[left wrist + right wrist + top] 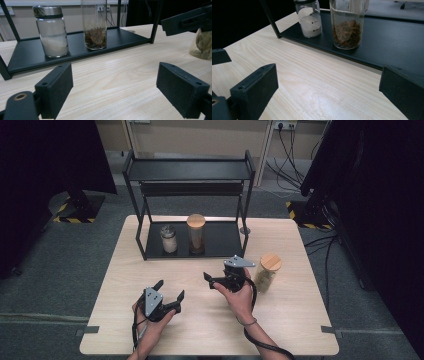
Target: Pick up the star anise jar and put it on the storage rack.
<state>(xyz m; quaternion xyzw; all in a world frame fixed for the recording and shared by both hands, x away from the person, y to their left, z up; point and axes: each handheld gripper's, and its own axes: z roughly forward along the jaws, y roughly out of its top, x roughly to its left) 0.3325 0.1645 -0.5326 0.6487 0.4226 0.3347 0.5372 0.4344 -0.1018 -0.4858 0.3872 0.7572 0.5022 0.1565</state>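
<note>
Nearest the high camera we saw the person's forearms entering from the bottom edge, each hand carrying a gripper above the wooden table (300,320). The left gripper (170,296) hovered over the near left part of the tabletop, its jaws spread wide and holding nothing; in the left gripper view the two black pads (56,87) stood well apart with only bare wood grain between them. The right gripper (209,281) was held near the table's middle, just in front of the black shelf rack (220,251), and its jaws were likewise wide open and empty (the right gripper view showed bare tabletop between them). We noted three jars. A bamboo-lidded jar (267,271), with pale leafy contents, stood on the table just beside the right hand (241,296), on its right, apart from the jaws. On the rack's lower tray stood a tall bamboo-lidded jar (196,234) with brown dried contents at its bottom (95,38), and just to its left a shorter metal-lidded jar (168,238) partly filled with white powder (52,37); both stood upright, near each other without touching. The rack's upper shelf (187,170) carried nothing. Cables lay on the grey floor beyond the table.
</note>
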